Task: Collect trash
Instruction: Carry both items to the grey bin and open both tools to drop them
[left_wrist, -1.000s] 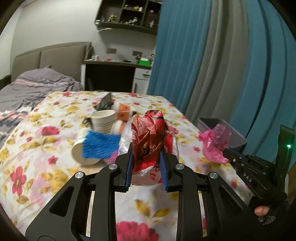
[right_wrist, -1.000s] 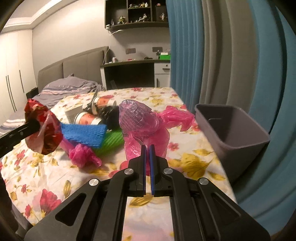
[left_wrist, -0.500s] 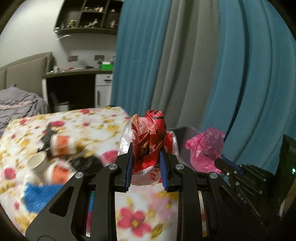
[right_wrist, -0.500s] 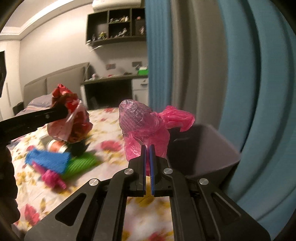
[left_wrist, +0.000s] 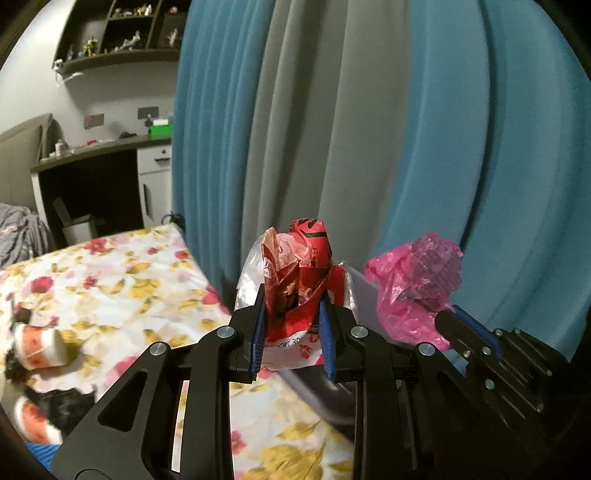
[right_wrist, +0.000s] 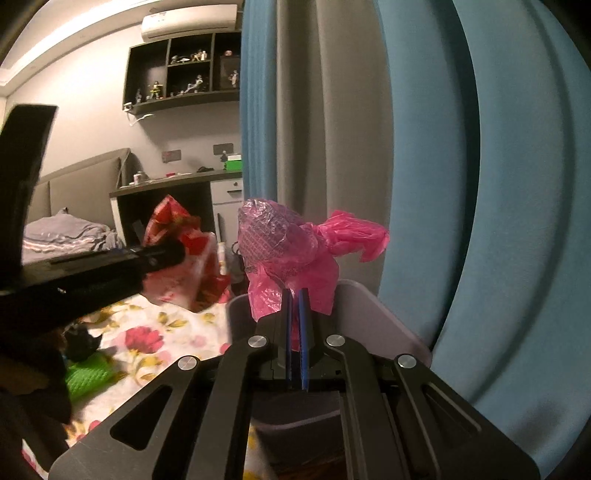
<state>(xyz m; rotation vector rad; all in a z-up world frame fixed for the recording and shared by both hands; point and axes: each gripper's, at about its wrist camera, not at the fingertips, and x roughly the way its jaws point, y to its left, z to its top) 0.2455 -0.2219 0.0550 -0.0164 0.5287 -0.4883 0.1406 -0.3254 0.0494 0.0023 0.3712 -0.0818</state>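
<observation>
My left gripper (left_wrist: 291, 325) is shut on a crumpled red wrapper (left_wrist: 299, 280) and holds it up in the air at the table's right edge. My right gripper (right_wrist: 294, 314) is shut on a crumpled pink plastic bag (right_wrist: 291, 254) and holds it above the grey bin (right_wrist: 369, 325). The pink bag (left_wrist: 417, 291) and the right gripper (left_wrist: 454, 325) show to the right in the left wrist view, with part of the grey bin (left_wrist: 325, 395) below. The red wrapper (right_wrist: 181, 258) in the left gripper shows left of the pink bag in the right wrist view.
Paper cups (left_wrist: 38, 347), dark scraps and a green net (right_wrist: 86, 376) lie on the flowered tablecloth (left_wrist: 122, 280) to the left. Blue and grey curtains (left_wrist: 406, 147) hang close behind the bin. A desk (left_wrist: 92, 173) and bed stand beyond the table.
Both grippers have swung right from over the table toward the grey bin and curtains, each still holding its piece. The pile of trash has slid to the left of both views.
</observation>
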